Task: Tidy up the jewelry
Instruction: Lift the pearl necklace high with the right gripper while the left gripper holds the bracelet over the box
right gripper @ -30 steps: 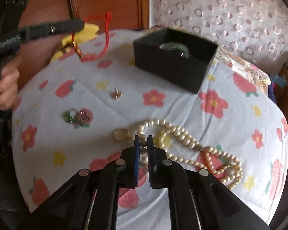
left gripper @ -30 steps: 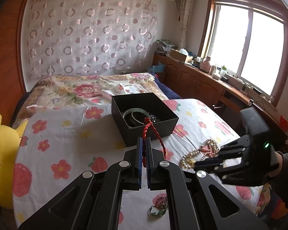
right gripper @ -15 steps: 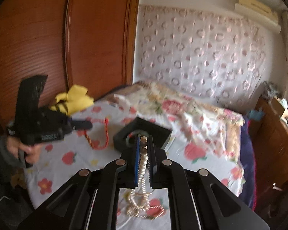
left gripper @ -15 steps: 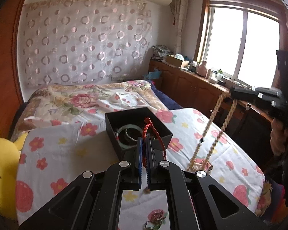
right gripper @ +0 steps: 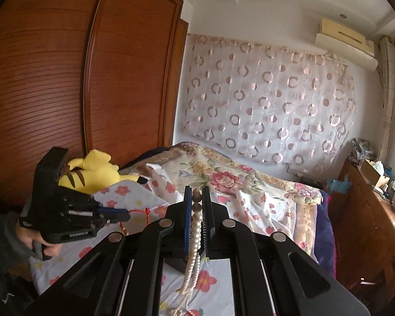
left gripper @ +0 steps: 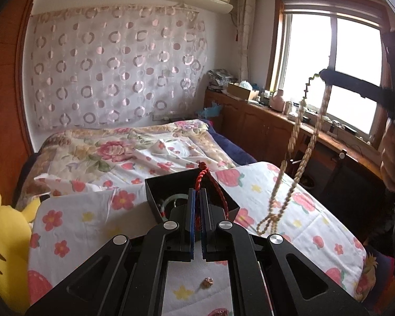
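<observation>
Both grippers are clamped: the left gripper (left gripper: pixel 196 197) pinches a red cord (left gripper: pixel 203 171) above the black box (left gripper: pixel 171 184), the right gripper (right gripper: pixel 196 197) pinches a pearl necklace (right gripper: pixel 196 234) dangling over the bed (left gripper: pixel 97 218).

1. Bed (left gripper: pixel 73 226): covered at the near end by a white sheet printed with red flowers, strawberries and yellow stars.
2. Floral quilt (left gripper: pixel 113 147): lies over the far part of the bed, with large pink roses; also seen from the right wrist (right gripper: pixel 223 176).
3. Black box (left gripper: pixel 171 187): open, resting on the white sheet near its middle.
4. Small brown flower-shaped piece (left gripper: pixel 207 282): lies on the sheet at the near end, apart from the box.
5. Yellow plush toy (left gripper: pixel 2 250): rests at the left edge of the bed, beside the wooden wardrobe (right gripper: pixel 52 79).
</observation>
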The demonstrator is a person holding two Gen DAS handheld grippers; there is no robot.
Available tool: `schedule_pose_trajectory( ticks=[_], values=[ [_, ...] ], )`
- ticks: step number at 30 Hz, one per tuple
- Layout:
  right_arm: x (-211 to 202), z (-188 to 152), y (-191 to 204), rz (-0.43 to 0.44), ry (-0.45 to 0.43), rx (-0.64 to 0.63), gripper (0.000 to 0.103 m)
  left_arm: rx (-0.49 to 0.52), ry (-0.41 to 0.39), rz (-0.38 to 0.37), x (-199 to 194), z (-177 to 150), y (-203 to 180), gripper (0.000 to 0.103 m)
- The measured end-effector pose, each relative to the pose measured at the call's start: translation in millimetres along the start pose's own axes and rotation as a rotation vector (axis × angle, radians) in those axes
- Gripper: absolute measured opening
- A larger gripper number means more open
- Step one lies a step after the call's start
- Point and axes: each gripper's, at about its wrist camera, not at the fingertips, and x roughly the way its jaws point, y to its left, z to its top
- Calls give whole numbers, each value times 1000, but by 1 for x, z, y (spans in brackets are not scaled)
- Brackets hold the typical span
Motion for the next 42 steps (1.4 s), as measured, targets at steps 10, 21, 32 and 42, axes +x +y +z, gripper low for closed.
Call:
schedule_pose_trajectory(
  ticks=[10, 21, 32, 42],
  values=[
    [-17, 29, 5, -40, -83, -8, 9, -19, 18, -3, 10, 3, 4, 2],
    [-57, 71, 9, -108, -161, -33, 9, 8, 12, -14, 28, 21, 1, 2],
    [-41, 42, 13, -94, -100, -13, 9, 31, 108, 15, 92, 11, 4, 2],
    [-34, 53, 16, -93, -116, -29, 9, 35, 105, 22, 90, 10, 2, 2]
  ],
)
